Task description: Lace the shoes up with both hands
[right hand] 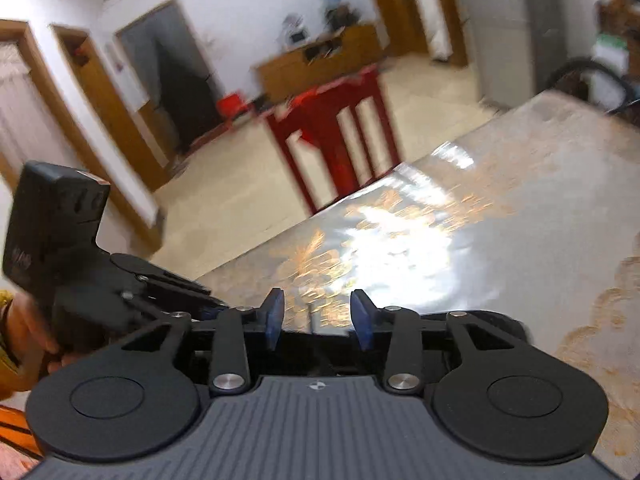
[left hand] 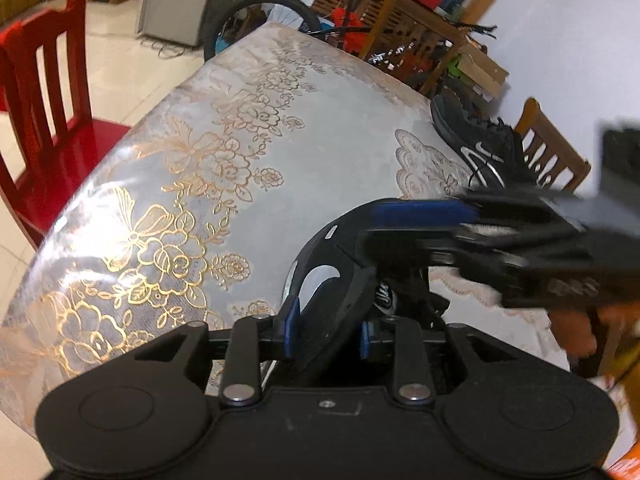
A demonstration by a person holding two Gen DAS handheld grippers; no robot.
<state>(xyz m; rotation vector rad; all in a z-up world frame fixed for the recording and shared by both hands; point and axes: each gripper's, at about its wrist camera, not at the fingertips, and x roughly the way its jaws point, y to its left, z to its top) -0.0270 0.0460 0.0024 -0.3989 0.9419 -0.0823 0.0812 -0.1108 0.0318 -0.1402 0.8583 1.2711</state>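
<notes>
Mostly unreadable text: the near black shoe (left hand: 332, 280) carries white script on its tongue, too blurred to read; the second black shoe (left hand: 476, 144), lying at about 2 o'clock near the table's far right edge, shows a white swoosh-like mark on its side. Left gripper (left hand: 330, 332) has its blue pads (left hand: 291, 330) narrowly apart and pressed on the near shoe's collar edge, at 6 o'clock in the left wrist view, the shoe resting on the table (left hand: 320, 148) under a gold-floral cloth. Right gripper (right hand: 318, 322) has jaws about half apart with nothing between its pads (right hand: 274, 316), only glare off the cloth beyond; from the left view it crosses in from 3 o'clock over the near shoe, blurred, hiding the laces. Red chair (left hand: 44, 120) at 9 o'clock beside the table, a wooden chair (left hand: 548, 148) at 2 o'clock behind the far shoe, a bicycle wheel (left hand: 256, 20) at 12 o'clock past the table's end, cluttered wooden shelving (left hand: 404, 36) behind it. A hand (right hand: 28, 332) grips the left gripper's handle at 9 o'clock in the right wrist view.
</notes>
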